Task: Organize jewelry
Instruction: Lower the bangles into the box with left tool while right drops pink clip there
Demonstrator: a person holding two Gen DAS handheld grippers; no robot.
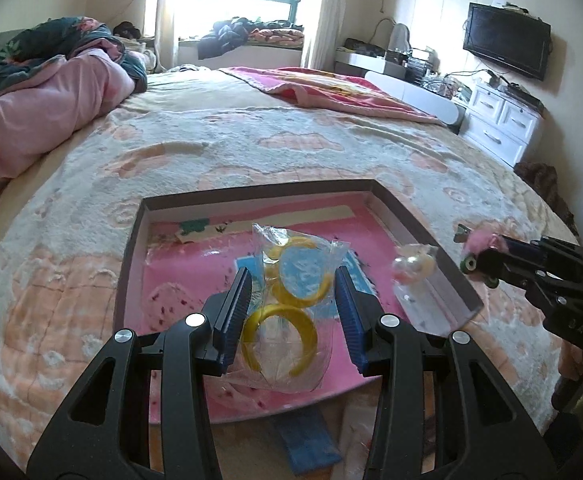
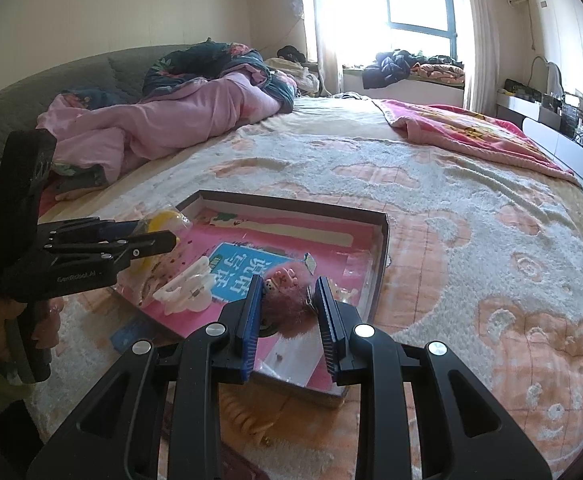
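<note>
On the fleecy cream-and-peach bedspread (image 1: pixel 251 140) lies a shallow pink-floored cardboard tray (image 1: pixel 251 196). Above its near edge the left gripper (image 1: pixel 291 300) clamps a clear plastic bag of yellow bangles (image 1: pixel 287 320), its length running toward the far edge. Over the tray's right edge, the right gripper (image 2: pixel 287 304) pinches a fluffy pink hair ornament (image 2: pixel 287 300). A white claw clip (image 2: pixel 183 288) lies near the left edge.

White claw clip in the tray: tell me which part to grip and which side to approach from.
Probably take the white claw clip across its curved middle, coming down from above. It lies low on the floor of the pink tray, close to the near wall, so a level approach looks blocked; the toothed ends look too open to pinch.
</note>
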